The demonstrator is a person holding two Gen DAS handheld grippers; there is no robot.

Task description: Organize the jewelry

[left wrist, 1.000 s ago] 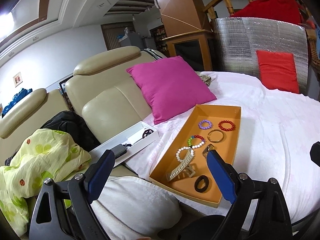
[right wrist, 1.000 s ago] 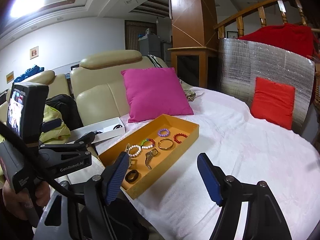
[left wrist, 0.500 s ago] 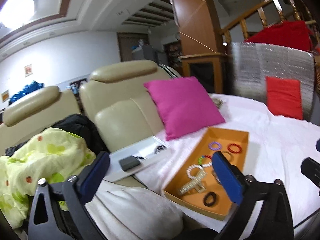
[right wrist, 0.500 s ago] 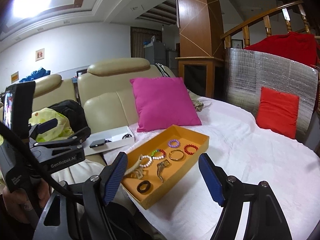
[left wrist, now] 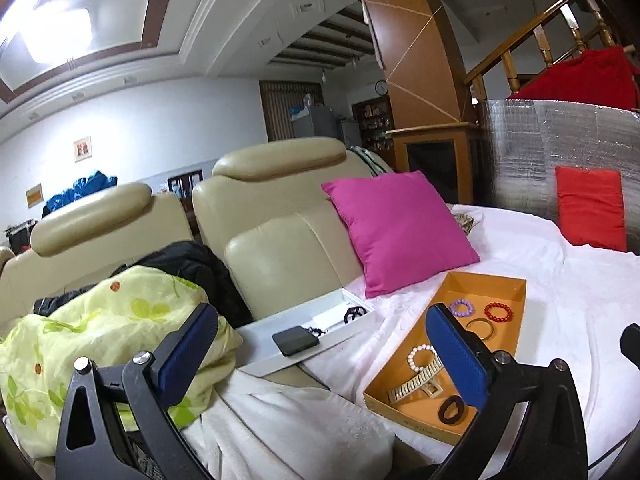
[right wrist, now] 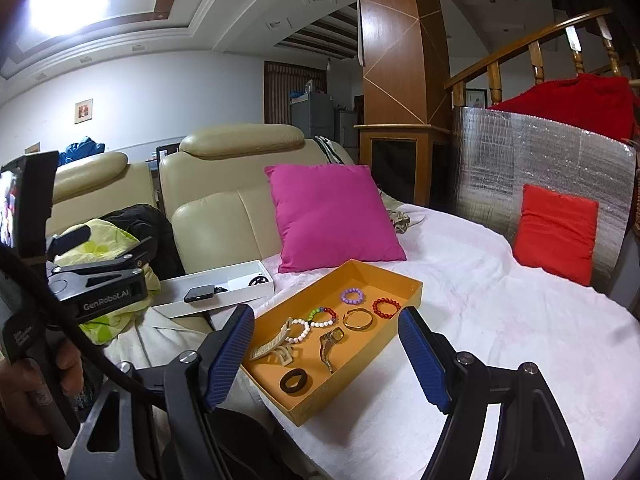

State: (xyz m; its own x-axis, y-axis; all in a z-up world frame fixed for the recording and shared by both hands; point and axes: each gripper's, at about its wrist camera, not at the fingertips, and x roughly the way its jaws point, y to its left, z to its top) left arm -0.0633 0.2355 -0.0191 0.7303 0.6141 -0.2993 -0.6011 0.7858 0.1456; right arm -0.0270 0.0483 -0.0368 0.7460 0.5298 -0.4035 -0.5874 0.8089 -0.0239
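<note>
An orange tray (right wrist: pixel 384 272) lies on the white-covered bed, right of a white box (right wrist: pixel 240 276). In the tray are a purple bead bracelet (right wrist: pixel 352 295), a red one (right wrist: pixel 386 307), a gold bangle (right wrist: pixel 359 319), two more bead bracelets, a beige hair claw (right wrist: pixel 272 346), a gold clip and a black hair tie (right wrist: pixel 295 381). The white box holds a dark phone (left wrist: pixel 296 340) and a small black piece (left wrist: pixel 354 314). My left gripper (left wrist: pixel 320 312) is open and empty, short of the box. My right gripper (right wrist: pixel 326 312) hangs open and empty before the tray (left wrist: pixel 516 280).
A pink cushion (right wrist: pixel 332 216) leans against the beige sofa back behind the tray. A red cushion (right wrist: pixel 556 232) rests on a silver foil panel at the right. A green floral blanket (left wrist: pixel 80 340) and a dark jacket lie left. A hand (right wrist: pixel 28 388) holds the left gripper's handle.
Both grippers have pulled back and lifted, so the tray sits lower and smaller in both views. The left view has swung toward the white box. The left jaws have spread a little wider.
</note>
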